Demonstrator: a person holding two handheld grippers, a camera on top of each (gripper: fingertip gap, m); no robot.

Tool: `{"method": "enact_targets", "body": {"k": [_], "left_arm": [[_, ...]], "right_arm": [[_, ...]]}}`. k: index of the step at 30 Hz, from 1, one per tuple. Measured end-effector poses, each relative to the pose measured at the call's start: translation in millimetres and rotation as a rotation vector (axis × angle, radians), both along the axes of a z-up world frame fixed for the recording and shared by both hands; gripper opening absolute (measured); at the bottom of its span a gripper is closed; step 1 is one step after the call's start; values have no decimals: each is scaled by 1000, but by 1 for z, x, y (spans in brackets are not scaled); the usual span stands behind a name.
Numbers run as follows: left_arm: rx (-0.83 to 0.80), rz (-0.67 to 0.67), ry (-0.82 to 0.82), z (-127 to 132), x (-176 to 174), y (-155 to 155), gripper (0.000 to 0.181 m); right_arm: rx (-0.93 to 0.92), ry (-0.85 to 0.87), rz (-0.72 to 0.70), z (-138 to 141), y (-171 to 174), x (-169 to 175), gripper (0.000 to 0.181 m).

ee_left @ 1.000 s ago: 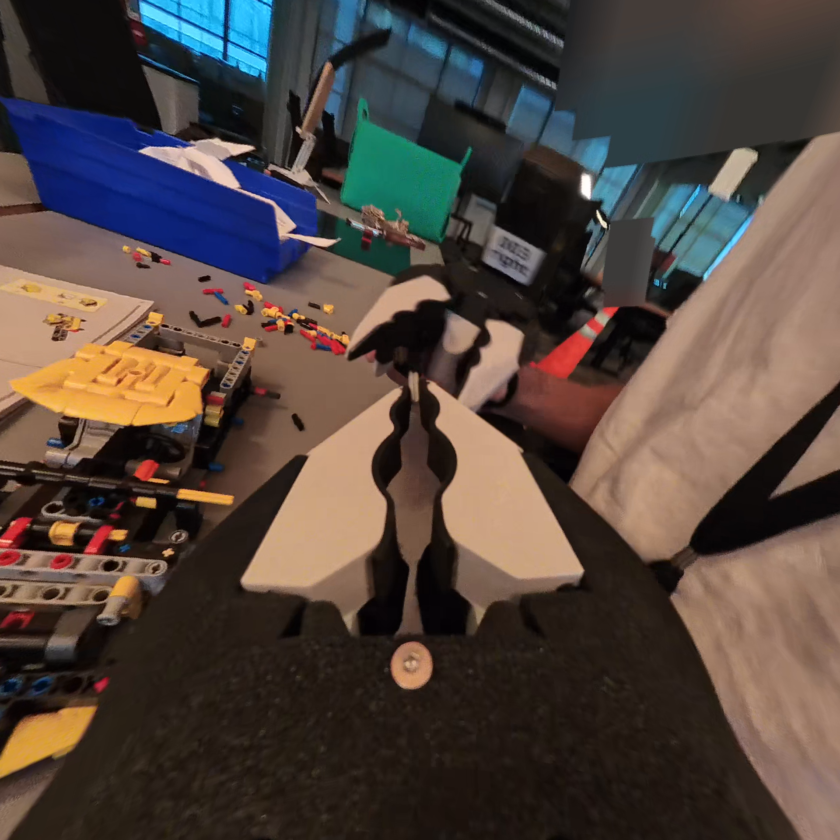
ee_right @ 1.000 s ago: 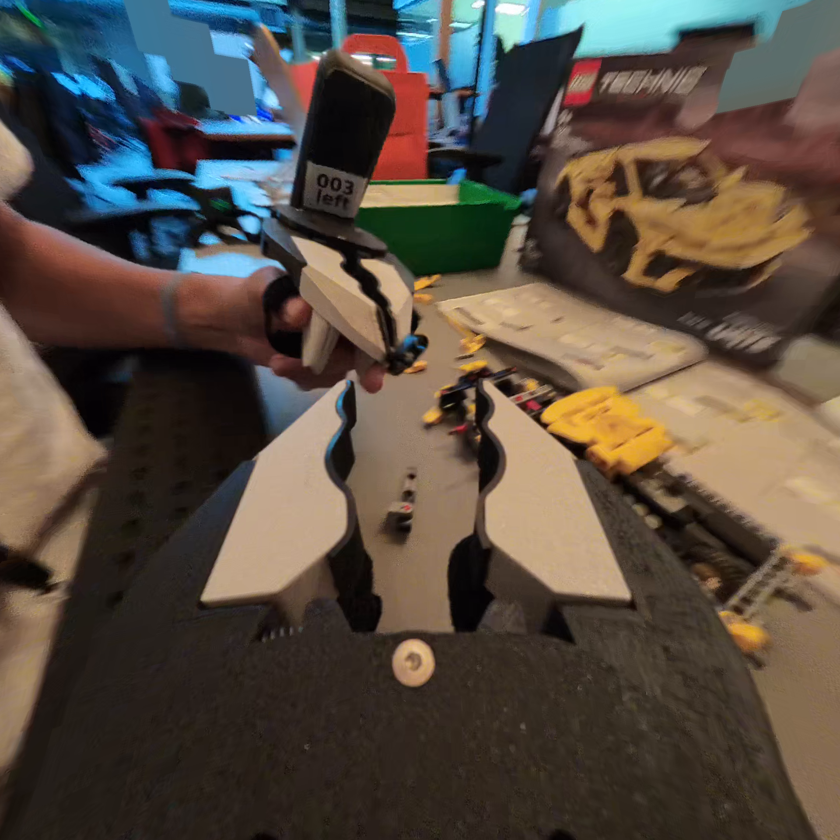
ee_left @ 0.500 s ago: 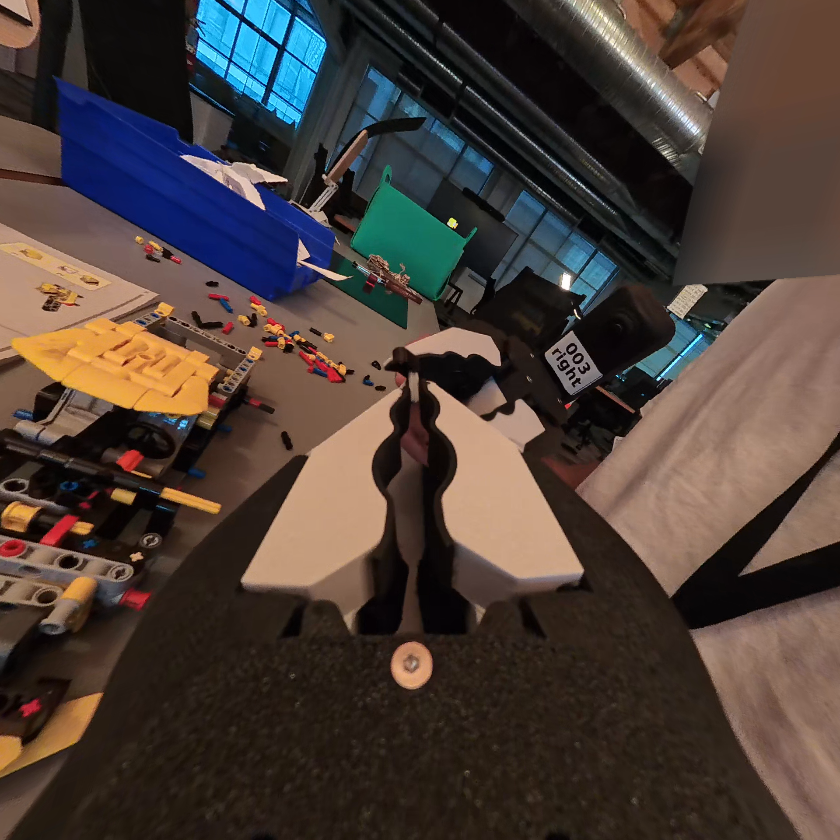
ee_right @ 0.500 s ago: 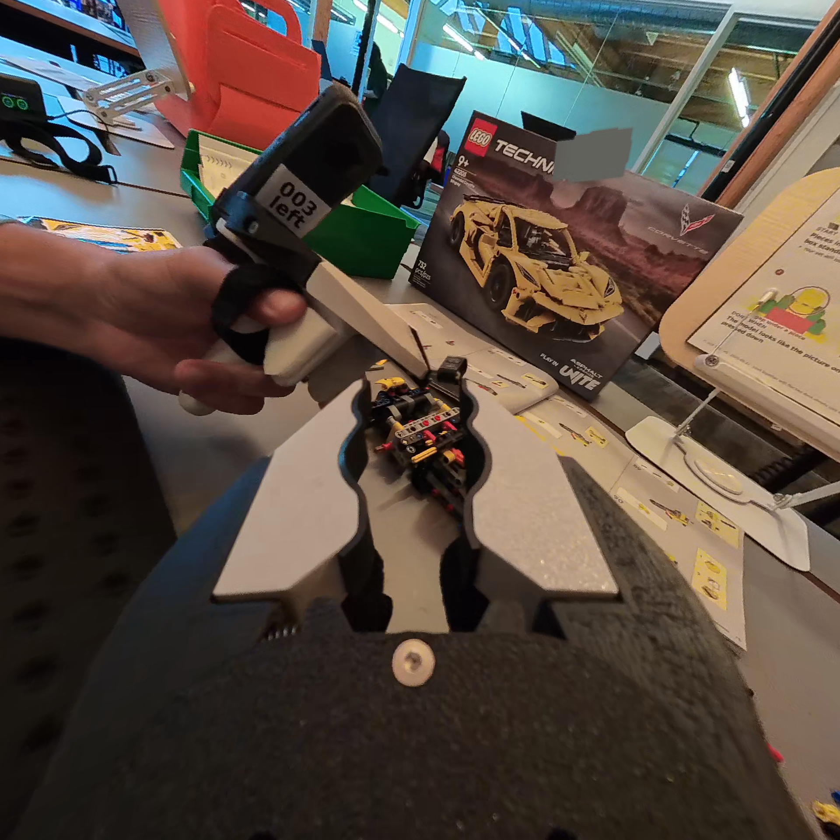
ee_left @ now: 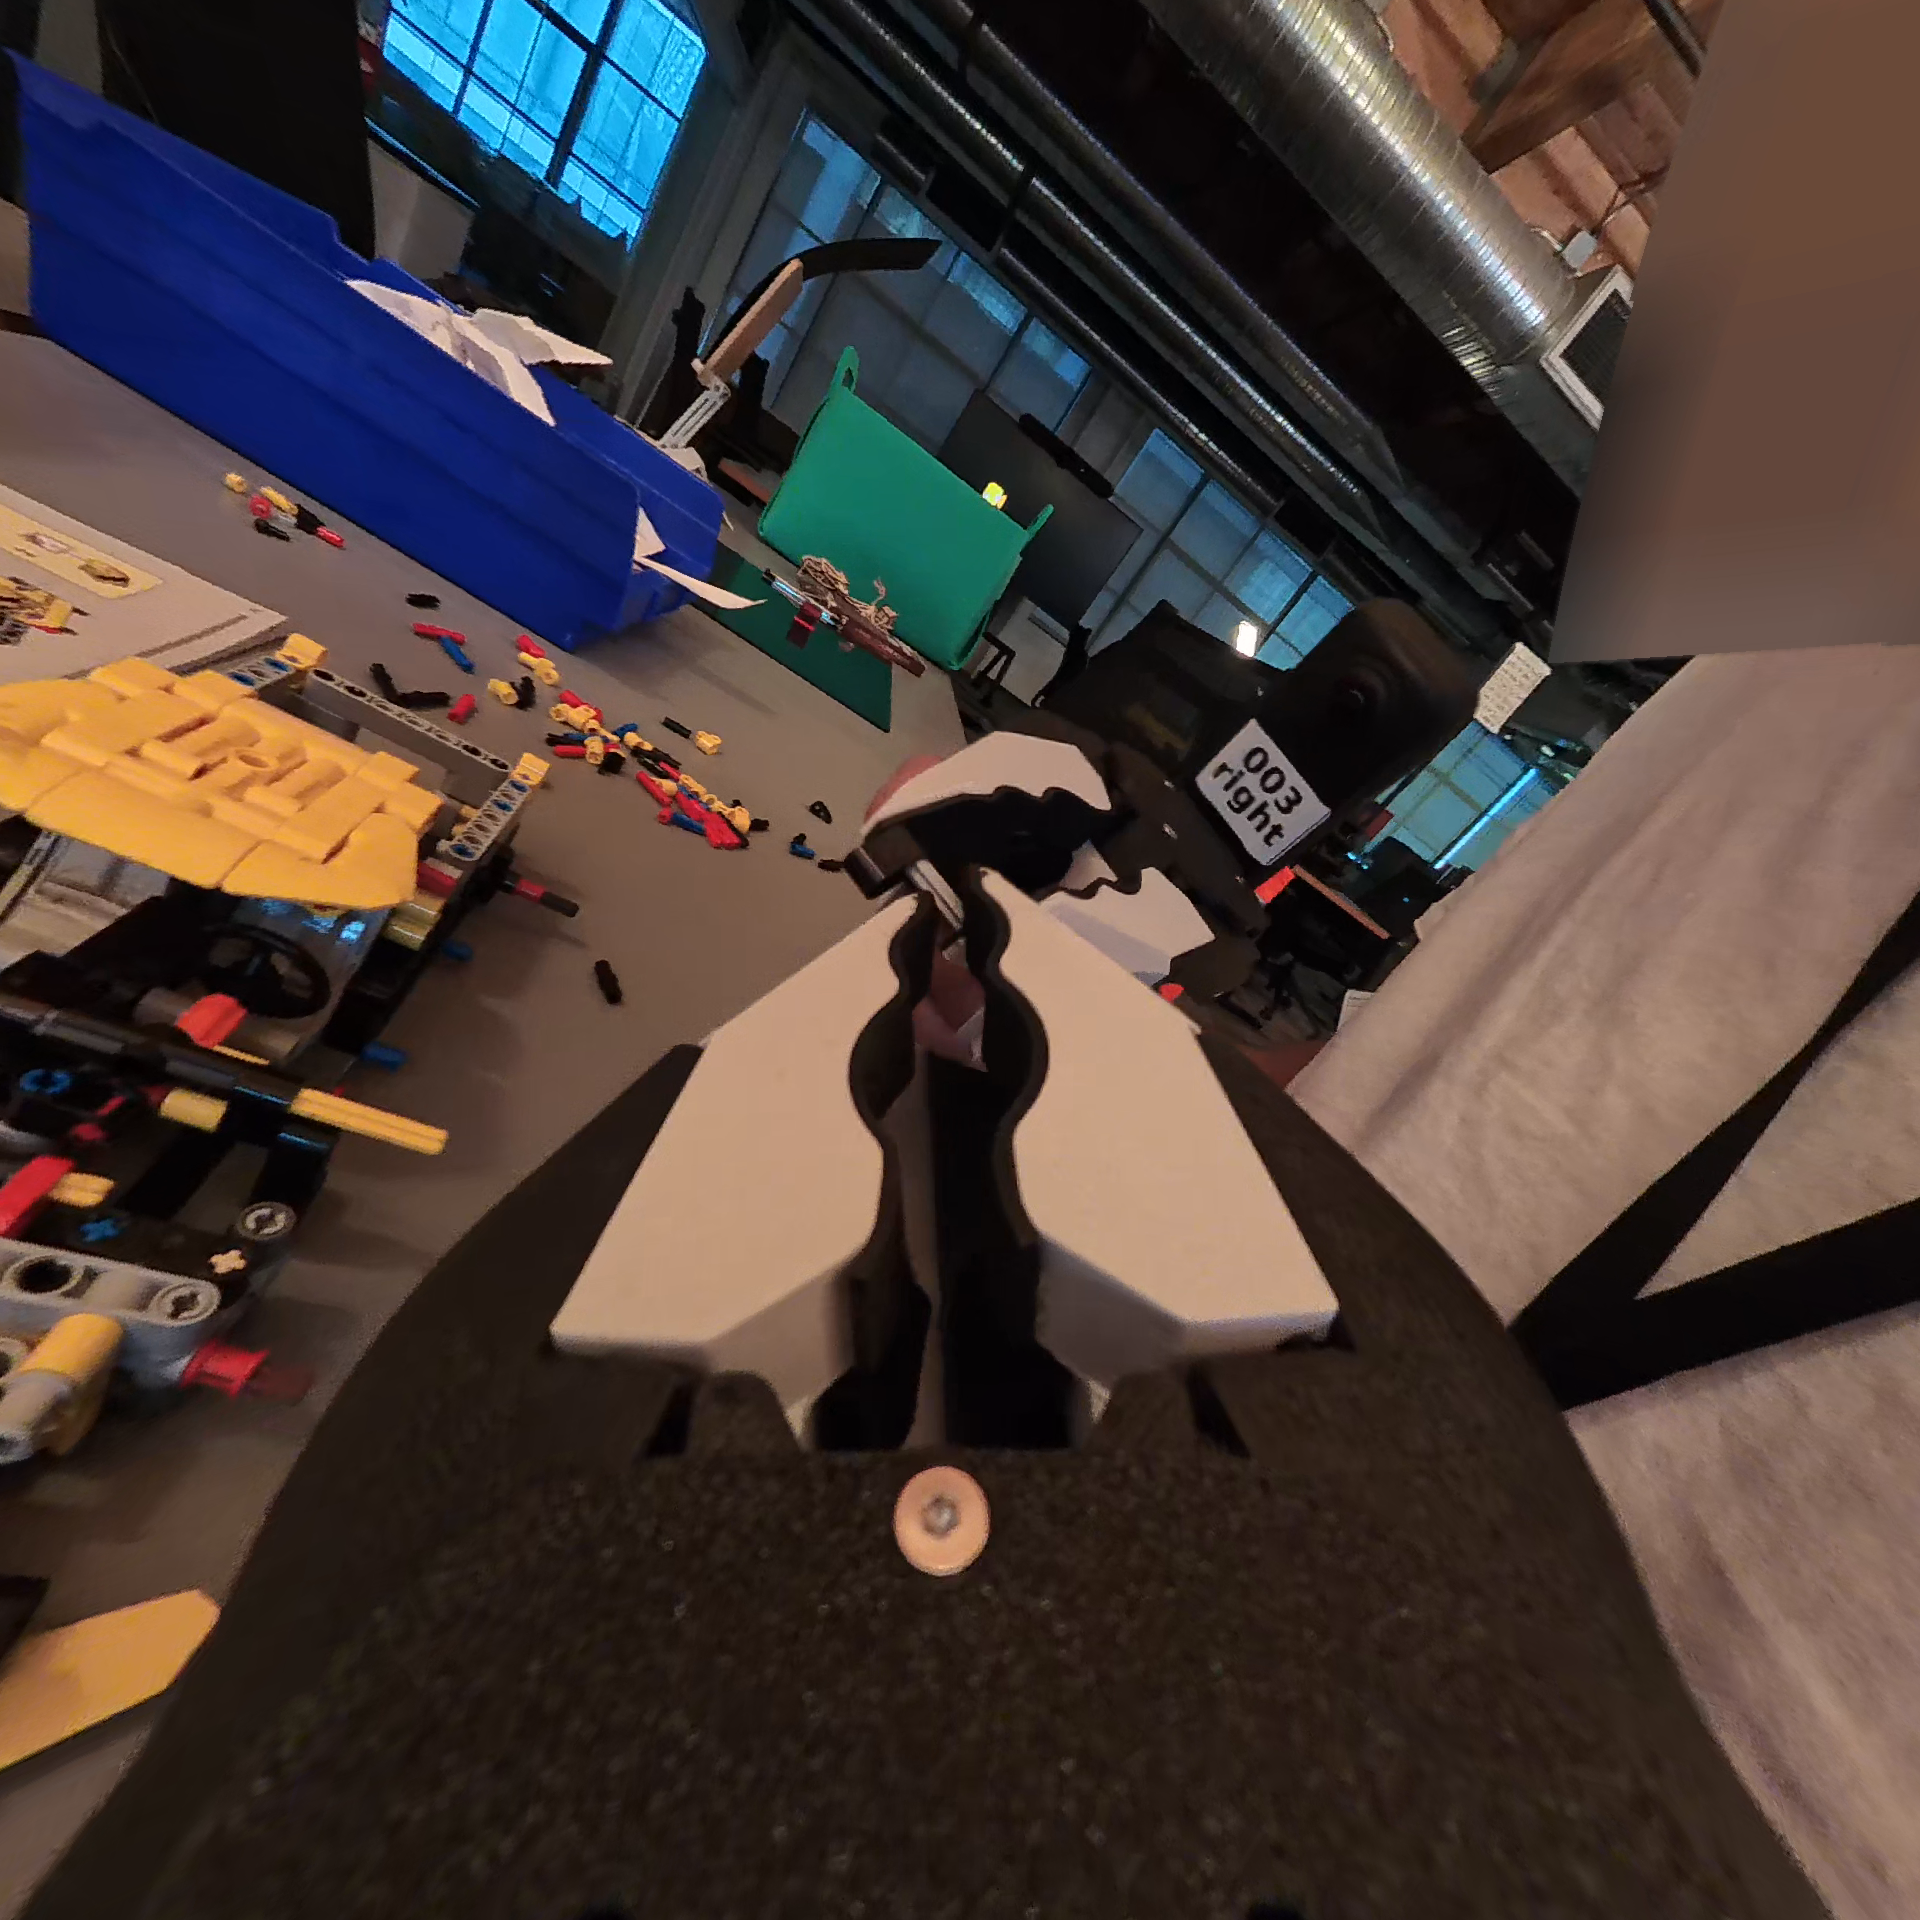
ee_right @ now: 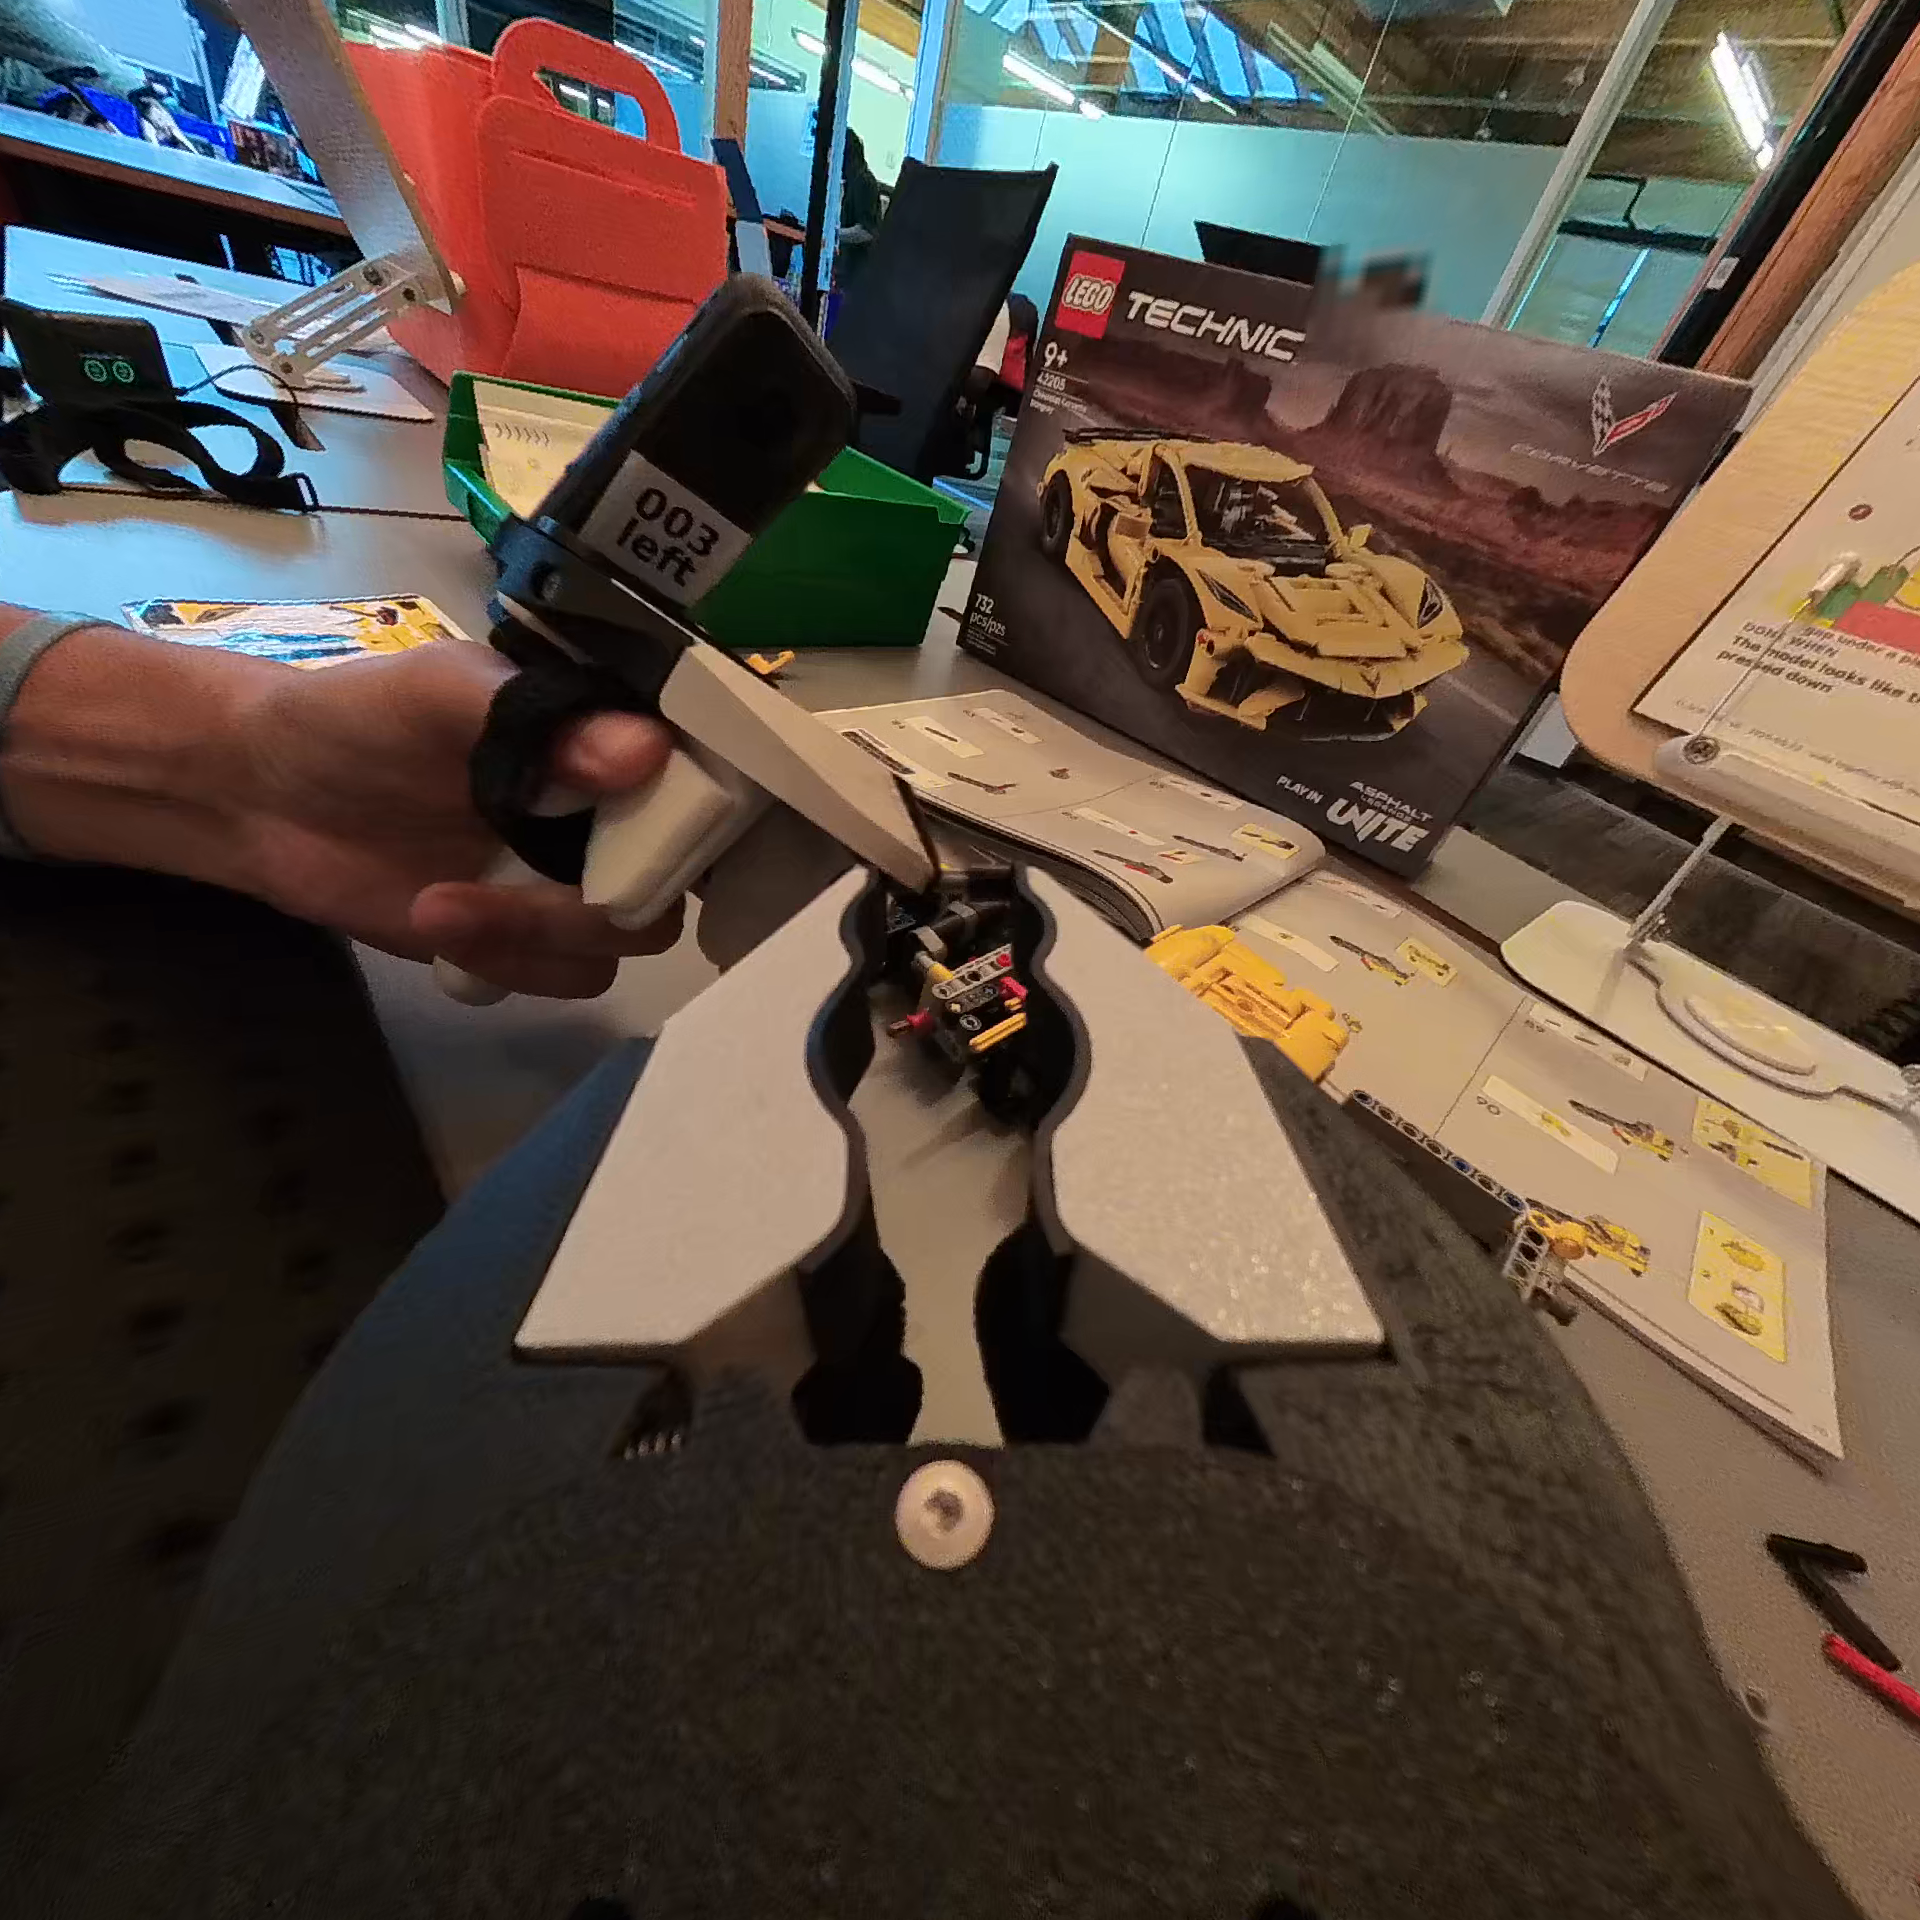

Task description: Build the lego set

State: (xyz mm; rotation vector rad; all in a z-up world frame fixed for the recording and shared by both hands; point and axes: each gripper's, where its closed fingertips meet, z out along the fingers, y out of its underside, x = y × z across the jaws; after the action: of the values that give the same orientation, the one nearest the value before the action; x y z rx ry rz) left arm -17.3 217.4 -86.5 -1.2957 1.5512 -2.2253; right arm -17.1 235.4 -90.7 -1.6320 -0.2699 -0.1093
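Landmark: the half-built car (ee_left: 208, 883) stood on the grey table (ee_left: 675, 935), and every place below is given from it.
Built so far: a yellow body panel (ee_left: 197, 790) sat on top of the car's dark frame, with a steering wheel, grey beams and red and blue pins showing below it; the frame's near end lay bare.
Still loose: a scatter of small pins (ee_left: 634, 758) lay on the table just beyond the car, toward the blue bin (ee_left: 312, 384), and a yellow panel piece (ee_left: 94, 1673) lay on the near side of the car.
Guide: the open instruction booklet (ee_right: 1091, 800) lay just beside the car, with the set's box (ee_right: 1340, 561) standing behind it.
Left gripper (ee_left: 951, 920): its jaws were pressed nearly together on a thin pale sliver at the tips; what that piece was could not be told.
Right gripper (ee_right: 951, 883): its jaws stood spread, empty, the tips framing the left gripper's tip, held off to the side of the car.
Step in hand: most likely a small part was being passed or lined up between the two tools, away from the car.
Progress: judged partway, with chassis and one body section together; most bodywork and many small parts appeared left to fit.
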Motion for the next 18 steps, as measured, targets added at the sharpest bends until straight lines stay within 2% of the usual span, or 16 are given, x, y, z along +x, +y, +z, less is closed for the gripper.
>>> {"method": "enact_targets", "body": {"k": [11, 18], "left_arm": [[68, -12, -29, -1, -4, -2, 2], [44, 8, 4, -4, 0, 0, 4]], "right_arm": [[-23, 85, 84, -2, -3, -9, 23], [-23, -45, 17, -4, -1, -3, 22]]}}
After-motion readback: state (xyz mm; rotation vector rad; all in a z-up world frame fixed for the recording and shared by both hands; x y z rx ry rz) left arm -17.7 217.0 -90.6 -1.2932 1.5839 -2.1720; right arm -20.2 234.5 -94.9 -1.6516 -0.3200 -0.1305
